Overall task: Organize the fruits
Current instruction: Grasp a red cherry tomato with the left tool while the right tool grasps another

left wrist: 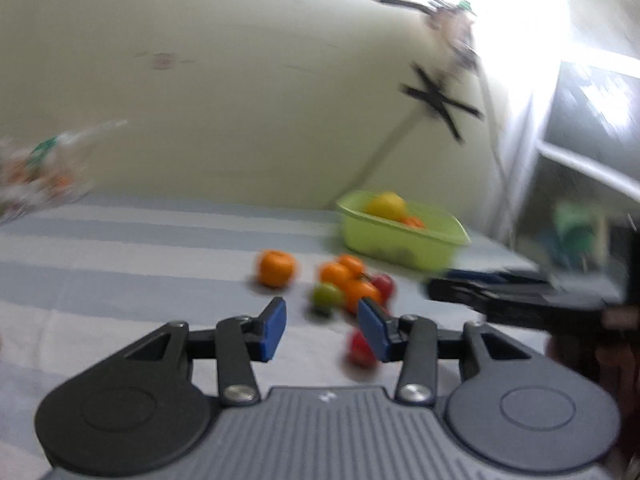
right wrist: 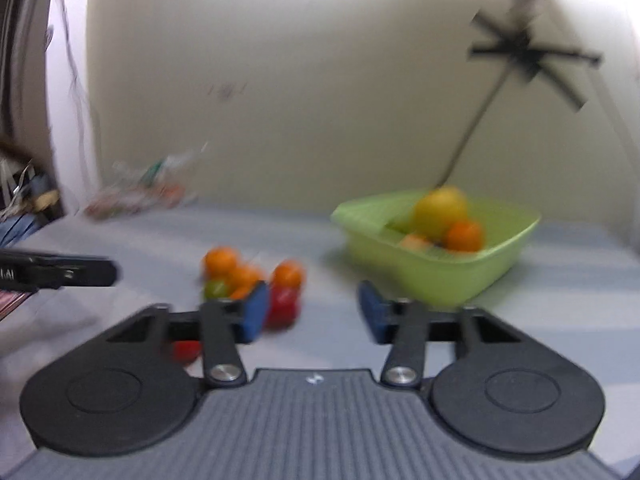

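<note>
**Both grippers low over the striped cloth, nothing held**

At the far left of my left wrist view I make out a blurred clear plastic bag [left wrist: 44,172] lying against the wall, contents unreadable. Moving right across the blue-and-white striped cloth [left wrist: 120,248], a lone orange [left wrist: 277,268] sits apart from the rest. My left gripper [left wrist: 322,330] points over the cloth with its blue pads [left wrist: 274,328] partly apart and bare cloth between them; it grips nothing. Just beyond its right pad is the loose fruit cluster [left wrist: 352,284]: several oranges, a green fruit, a red one behind, and another red fruit [left wrist: 360,350] lying close beside that pad, though I cannot tell whether they touch. Further right and back stands the green tub [left wrist: 400,240], holding a yellow fruit [left wrist: 387,206] and an orange piece. At the right edge my right gripper [left wrist: 500,296] reaches in from the side.

In the right wrist view the right gripper [right wrist: 312,312] shows its jaws partly open and empty, the cluster [right wrist: 256,280] behind its left pad and the tub [right wrist: 436,276] beyond its right pad.
</note>
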